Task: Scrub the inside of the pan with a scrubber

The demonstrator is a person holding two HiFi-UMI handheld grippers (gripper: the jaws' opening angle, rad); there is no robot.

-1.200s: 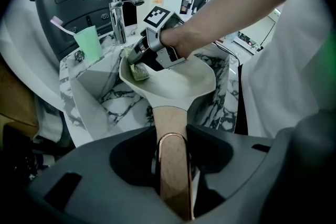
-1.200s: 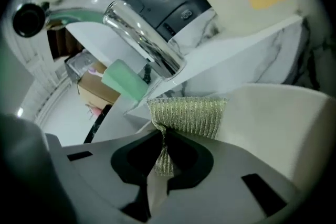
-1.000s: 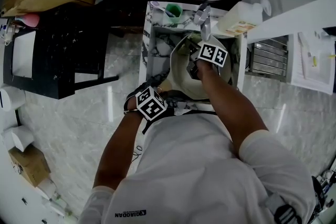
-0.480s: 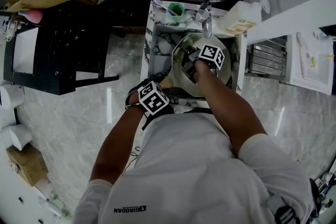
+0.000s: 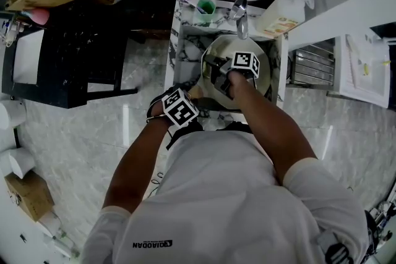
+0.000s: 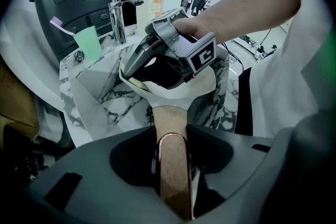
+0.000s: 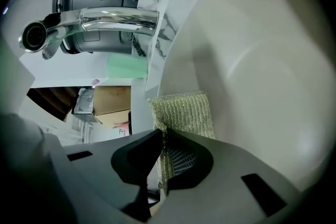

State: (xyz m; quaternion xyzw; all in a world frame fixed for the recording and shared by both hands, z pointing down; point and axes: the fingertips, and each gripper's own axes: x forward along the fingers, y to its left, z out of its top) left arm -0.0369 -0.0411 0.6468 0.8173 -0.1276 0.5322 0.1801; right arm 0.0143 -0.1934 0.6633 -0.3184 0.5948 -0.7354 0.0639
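Marble sink (image 5: pixel 184 49) at your 12 o'clock holds the pan (image 5: pixel 265 80), just below the tap (image 5: pixel 241 20). Your left gripper (image 6: pixel 170 170) has its jaws clamped on the handle (image 6: pixel 169 123), which leaves the pan at 8 o'clock. The pan looks rigid and fairly heavy, so grip close to the bowl. Your right gripper (image 7: pixel 161 165) pinches the scrubber (image 7: pixel 184 110), which is probably soft and springy, against the inner wall.

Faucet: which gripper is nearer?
Right. The right gripper is in the pan, close beside the faucet; the left gripper holds the pan handle, farther away.
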